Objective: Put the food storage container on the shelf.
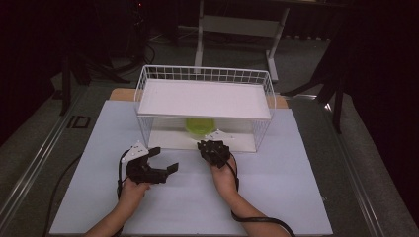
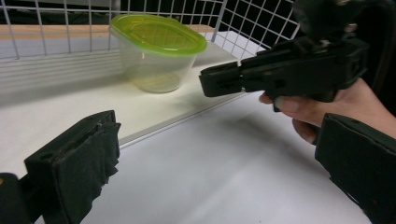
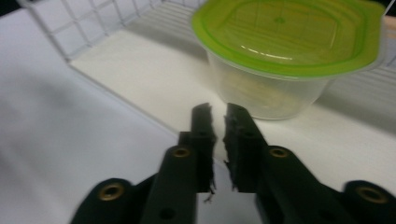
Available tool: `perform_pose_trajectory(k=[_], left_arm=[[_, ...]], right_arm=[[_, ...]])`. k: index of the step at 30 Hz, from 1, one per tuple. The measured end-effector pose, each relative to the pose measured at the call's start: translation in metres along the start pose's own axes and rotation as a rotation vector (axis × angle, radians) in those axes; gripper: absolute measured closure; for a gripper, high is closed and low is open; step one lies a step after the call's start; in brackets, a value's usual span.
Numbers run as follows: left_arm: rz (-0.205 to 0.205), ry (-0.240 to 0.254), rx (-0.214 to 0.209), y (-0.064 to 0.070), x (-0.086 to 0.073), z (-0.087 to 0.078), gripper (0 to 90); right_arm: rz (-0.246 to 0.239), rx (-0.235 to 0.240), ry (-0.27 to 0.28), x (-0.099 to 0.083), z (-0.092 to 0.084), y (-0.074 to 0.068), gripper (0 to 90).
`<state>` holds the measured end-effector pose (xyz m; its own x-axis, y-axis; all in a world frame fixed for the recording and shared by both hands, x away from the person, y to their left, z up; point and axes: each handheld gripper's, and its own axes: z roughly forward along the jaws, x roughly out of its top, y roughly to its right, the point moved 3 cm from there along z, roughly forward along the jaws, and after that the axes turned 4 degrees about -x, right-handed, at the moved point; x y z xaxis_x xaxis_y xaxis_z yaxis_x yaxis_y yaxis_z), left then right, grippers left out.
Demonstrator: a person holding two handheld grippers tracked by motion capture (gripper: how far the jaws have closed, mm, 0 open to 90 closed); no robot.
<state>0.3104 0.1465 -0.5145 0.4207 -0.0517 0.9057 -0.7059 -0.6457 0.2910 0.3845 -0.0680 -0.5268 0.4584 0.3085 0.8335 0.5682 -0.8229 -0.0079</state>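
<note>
Black and padded, the left claw [image 1: 165, 159] sits nearest the person, its jaws spread wide with nothing between them, hovering over the pale surface [image 1: 276, 192] in front of the left hand [image 1: 132, 191]. To its right, a little farther forward, the right claw [image 1: 211, 146] is held by the right hand [image 1: 224, 177] with its jaws pressed almost together, only a thin slit showing, and nothing pinched. Its tips reach the open front edge of a white wire rack [image 1: 205, 74]. Just beyond them, on the rack's lower white shelf [image 3: 154, 88], stands a clear plastic container [image 3: 271, 91] with a lime-green lid [image 3: 289, 32] closed on top, upright and untouched by either claw. Above it runs the rack's upper shelf [image 1: 203, 98], bare white. Past the rack the floor is dim, with the legs of a pale stand [image 1: 237, 24].
</note>
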Motion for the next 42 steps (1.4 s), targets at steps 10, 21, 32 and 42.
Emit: perform_pose_trajectory(k=[10, 21, 32, 42], left_arm=[[0.046, -0.014, -0.004, 0.008, 0.0, -0.012, 0.8], [0.06, -0.023, -0.008, 0.018, -0.007, -0.032, 0.8], [0.05, -0.039, -0.015, 0.019, -0.017, -0.045, 0.8], [0.058, -0.024, -0.02, 0.02, -0.013, -0.051, 0.8]], right_arm=[[0.004, 0.021, 0.045, -0.004, -0.037, 0.003, 31.0], [-0.007, 0.111, 0.069, -0.022, -0.07, 0.006, 16.6], [-0.071, 0.114, 0.024, -0.047, -0.092, 0.01, 15.7], [-0.09, 0.116, 0.044, -0.053, -0.128, 0.021, 15.9]])
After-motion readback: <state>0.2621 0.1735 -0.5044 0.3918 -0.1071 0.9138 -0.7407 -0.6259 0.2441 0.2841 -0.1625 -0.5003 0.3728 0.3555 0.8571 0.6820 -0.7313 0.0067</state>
